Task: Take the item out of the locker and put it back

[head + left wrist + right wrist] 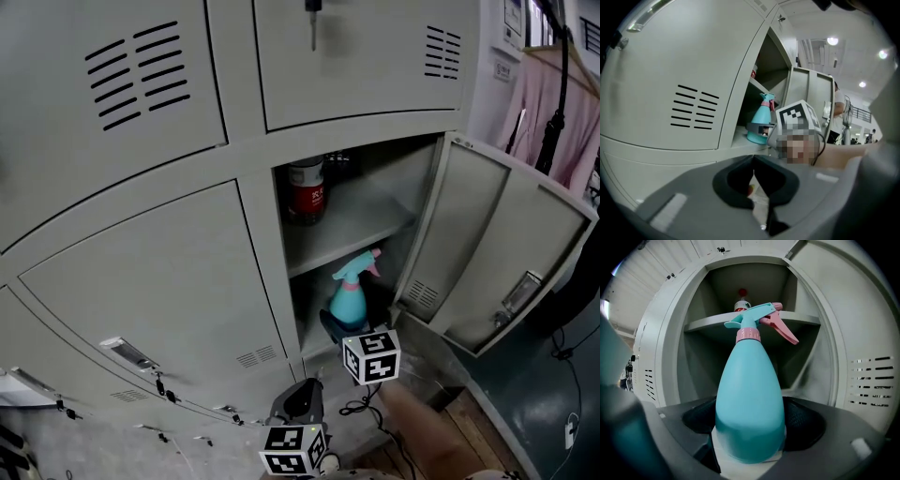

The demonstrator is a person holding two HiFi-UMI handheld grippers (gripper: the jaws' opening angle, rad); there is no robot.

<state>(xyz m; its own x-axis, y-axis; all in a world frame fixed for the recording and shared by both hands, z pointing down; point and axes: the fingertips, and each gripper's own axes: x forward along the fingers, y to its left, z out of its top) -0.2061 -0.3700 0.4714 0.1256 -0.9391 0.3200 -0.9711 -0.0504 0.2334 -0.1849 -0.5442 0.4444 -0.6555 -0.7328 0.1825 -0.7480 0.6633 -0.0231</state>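
A teal spray bottle [349, 295] with a pink trigger stands upright at the mouth of the open locker's lower compartment [319, 309]. My right gripper [343, 325] is shut on the bottle's wide lower body [750, 399], one dark jaw on each side. The same bottle [759, 124] also appears in the left gripper view, beside the right gripper's marker cube [797, 119]. My left gripper [302, 398] hangs low in front of the closed locker doors. Its jaws [753, 161] are shut with nothing between them.
A red can [306, 190] stands on the locker's upper shelf [361, 230], behind and above the bottle. The locker door [497, 253] is swung open to the right. Pink fabric [553, 103] hangs at the far right. Cables [562, 361] lie on the floor.
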